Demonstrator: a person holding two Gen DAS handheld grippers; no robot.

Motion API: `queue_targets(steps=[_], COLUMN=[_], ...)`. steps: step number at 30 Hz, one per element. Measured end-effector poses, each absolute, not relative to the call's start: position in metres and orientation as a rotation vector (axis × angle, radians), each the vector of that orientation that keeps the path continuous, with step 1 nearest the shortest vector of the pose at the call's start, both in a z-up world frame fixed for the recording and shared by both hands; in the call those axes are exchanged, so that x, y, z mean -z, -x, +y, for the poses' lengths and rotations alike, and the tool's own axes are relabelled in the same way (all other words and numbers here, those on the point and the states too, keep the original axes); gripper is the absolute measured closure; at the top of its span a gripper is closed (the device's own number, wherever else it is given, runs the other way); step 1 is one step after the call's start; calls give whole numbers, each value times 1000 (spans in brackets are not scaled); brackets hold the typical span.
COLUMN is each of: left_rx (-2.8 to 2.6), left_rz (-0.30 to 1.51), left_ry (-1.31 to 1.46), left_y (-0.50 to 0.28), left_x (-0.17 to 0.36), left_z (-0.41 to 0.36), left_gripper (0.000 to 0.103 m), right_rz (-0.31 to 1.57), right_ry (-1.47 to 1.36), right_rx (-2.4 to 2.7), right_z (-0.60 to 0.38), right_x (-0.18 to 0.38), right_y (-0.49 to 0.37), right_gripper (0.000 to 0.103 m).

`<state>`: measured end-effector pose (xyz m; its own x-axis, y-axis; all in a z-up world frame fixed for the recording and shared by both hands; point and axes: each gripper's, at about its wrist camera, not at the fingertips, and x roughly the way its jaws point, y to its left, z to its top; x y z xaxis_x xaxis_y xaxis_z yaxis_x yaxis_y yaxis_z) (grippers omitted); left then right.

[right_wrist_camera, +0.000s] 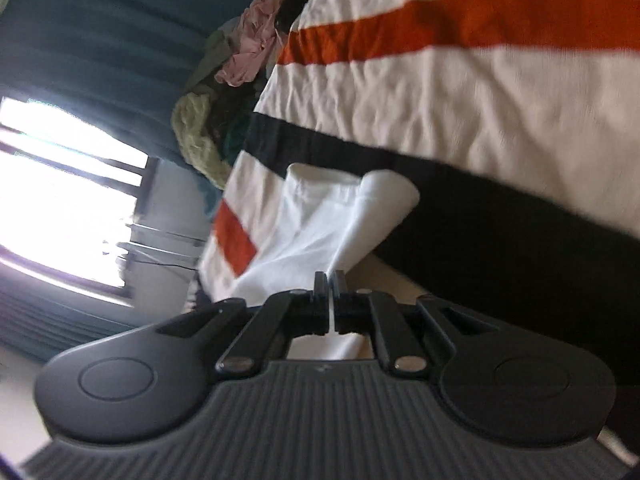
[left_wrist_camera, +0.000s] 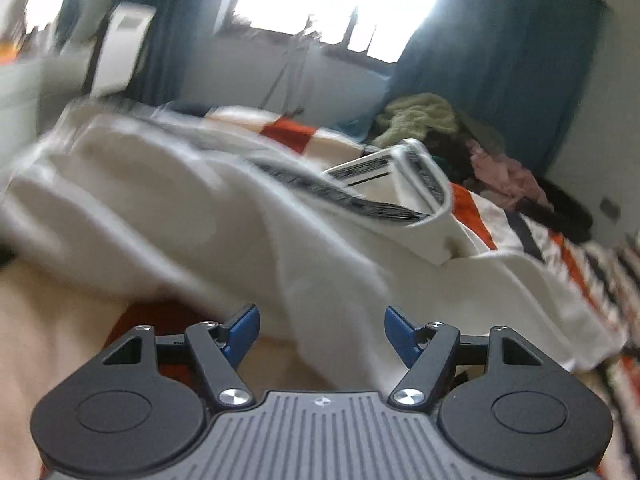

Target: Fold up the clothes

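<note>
White grey-trimmed shirt (left_wrist_camera: 224,216) lies rumpled on bed.

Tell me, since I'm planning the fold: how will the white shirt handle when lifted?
Probably floppy: the white shirt lies rumpled. Likely light: a thin edge hangs from the shut right tool. It may sag between grips.

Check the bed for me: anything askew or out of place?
Yes: the white shirt lies bunched rather than flat on the striped bedspread, one end pinched in the right gripper. The left gripper is open. Unfolded clothes are heaped behind.
</note>
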<state>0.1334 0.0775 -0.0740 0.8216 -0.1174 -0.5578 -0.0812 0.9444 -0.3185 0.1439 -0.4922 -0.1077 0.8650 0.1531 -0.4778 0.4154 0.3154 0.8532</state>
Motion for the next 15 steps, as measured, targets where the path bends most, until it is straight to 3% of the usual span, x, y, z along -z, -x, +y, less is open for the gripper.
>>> queue_targets(steps=[2,4,5,7,8,12,15], left_rx=[-11,-50,-72,-116,-131,-190,-226], left_rz=[650,685,700,728,735,737,663], left_ry=[443,549,603,708,750,901,1021], left_y=[-131,-130,-130,-131,-132,-132,-128], left_x=[71,68,67,66,69,81,91], left_z=[99,125,139,167,181,234,261], left_gripper=[32,28,26,24,24,24,31], right_rz=[538,544,548,554,557,569,579], right_ry=[-1276,-1296,-1307,-1328,-1338,-1380,-1411], right_rx=[175,167,162,154,149,132,118], right_z=[-492,-493,-493,-493,-493,-494,-494], right_x=[111,114,116,119,121,128,132], right_y=[-148,-152,-154,-157,-159,-167,-173], right_gripper=[96,87,80,46,41,39,40])
